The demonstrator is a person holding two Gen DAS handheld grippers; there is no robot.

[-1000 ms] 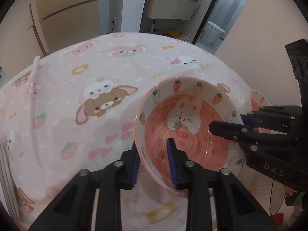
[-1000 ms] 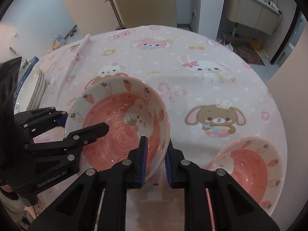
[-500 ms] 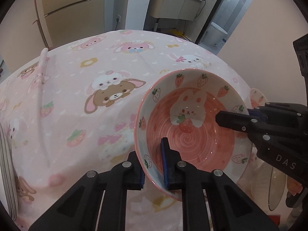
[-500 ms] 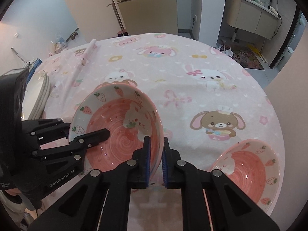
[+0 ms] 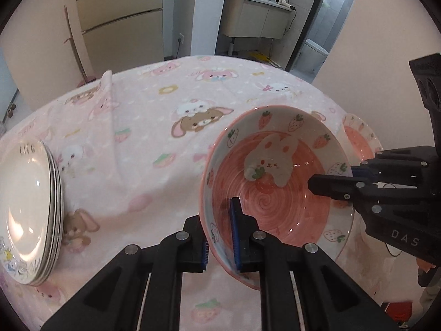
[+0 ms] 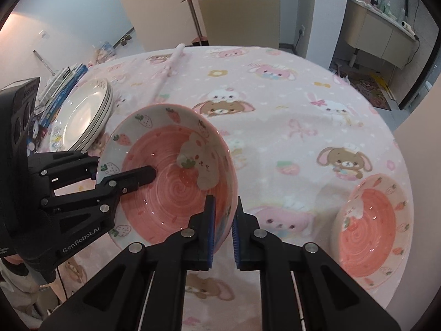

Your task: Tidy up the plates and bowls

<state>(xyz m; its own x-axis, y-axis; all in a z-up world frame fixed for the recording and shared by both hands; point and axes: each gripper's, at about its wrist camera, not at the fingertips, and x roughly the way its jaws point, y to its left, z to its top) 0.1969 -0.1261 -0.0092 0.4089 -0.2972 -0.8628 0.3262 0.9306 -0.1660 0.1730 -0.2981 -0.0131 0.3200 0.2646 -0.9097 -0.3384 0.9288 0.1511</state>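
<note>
A pink bowl with a rabbit and strawberries [image 5: 275,182] [image 6: 171,182] hangs tilted above the table, held by its rim from two sides. My left gripper [image 5: 220,229] is shut on the near-left rim, one finger inside the bowl and one outside. My right gripper [image 6: 223,207] is shut on the opposite rim in the same way. Each shows in the other's view, the right gripper [image 5: 335,178] and the left gripper [image 6: 121,168]. A second pink bowl [image 6: 369,226] [image 5: 358,140] sits on the table at the right. A stack of white plates [image 5: 27,207] [image 6: 85,113] stands at the left.
A round table under a pink cartoon tablecloth [image 5: 143,127] carries everything; a raised fold [image 6: 171,66] runs across the cloth. Books [image 6: 63,82] lie beyond the plates. The table's edge drops off just past the second bowl.
Both grippers closed fully on the bowl's rim and lifted it off the cloth. They drew back and up, and the plate stack came into the left wrist view.
</note>
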